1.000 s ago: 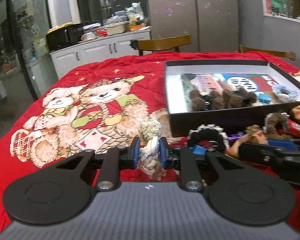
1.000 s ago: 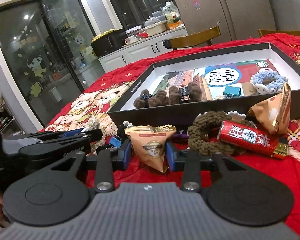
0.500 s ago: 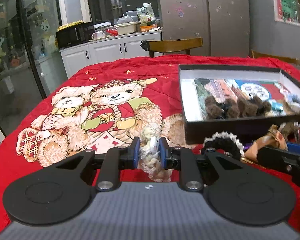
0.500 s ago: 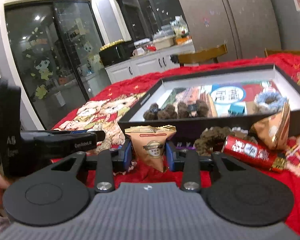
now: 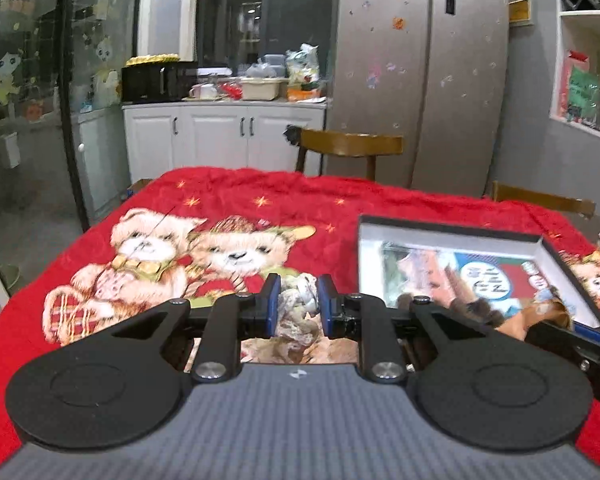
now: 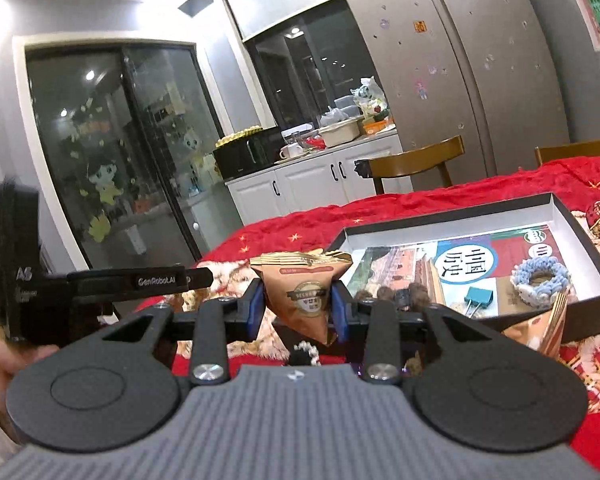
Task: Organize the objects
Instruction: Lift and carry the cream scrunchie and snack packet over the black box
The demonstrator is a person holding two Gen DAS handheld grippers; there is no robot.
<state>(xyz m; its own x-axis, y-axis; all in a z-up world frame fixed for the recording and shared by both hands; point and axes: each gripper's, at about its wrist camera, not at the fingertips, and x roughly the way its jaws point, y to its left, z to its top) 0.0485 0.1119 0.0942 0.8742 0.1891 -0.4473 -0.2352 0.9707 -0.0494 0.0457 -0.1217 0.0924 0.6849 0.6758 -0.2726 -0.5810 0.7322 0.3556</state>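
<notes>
Two hand-held grippers are each carrying one item above a table covered by a red bear-print cloth (image 5: 228, 200), with the open black box (image 6: 588, 300) lying to the right and farther off. The left gripper (image 5: 298, 306) is clamping a cream, knitted hair tie (image 5: 296, 308) between its blue pads, the soft loop bunching and hanging below the jaws. The right gripper (image 6: 298, 306) is squeezing a brown triangular snack packet (image 6: 304, 292) by its lower half, the crimped top edge standing above the jaws. Inside the box, on a printed sheet, a blue crocheted scrunchie (image 6: 540, 280), a teal binder clip (image 6: 478, 298) and a row of brown fuzzy ties (image 6: 396, 294) are lying near the front wall. A second brown packet (image 6: 540, 328) is leaning outside the box against that wall, and a dark frilled tie (image 6: 302, 354) is lying on the cloth just below the right gripper. The step in hand appears to be the transport phase: both items are clear of the cloth and neither is over the box yet. The next move likely calls for swinging each load rightward and away over the near wall, high enough to clear it, then lowering into bare floor space and opening the jaws; the limp tie may snag on a pad when released.
</notes>
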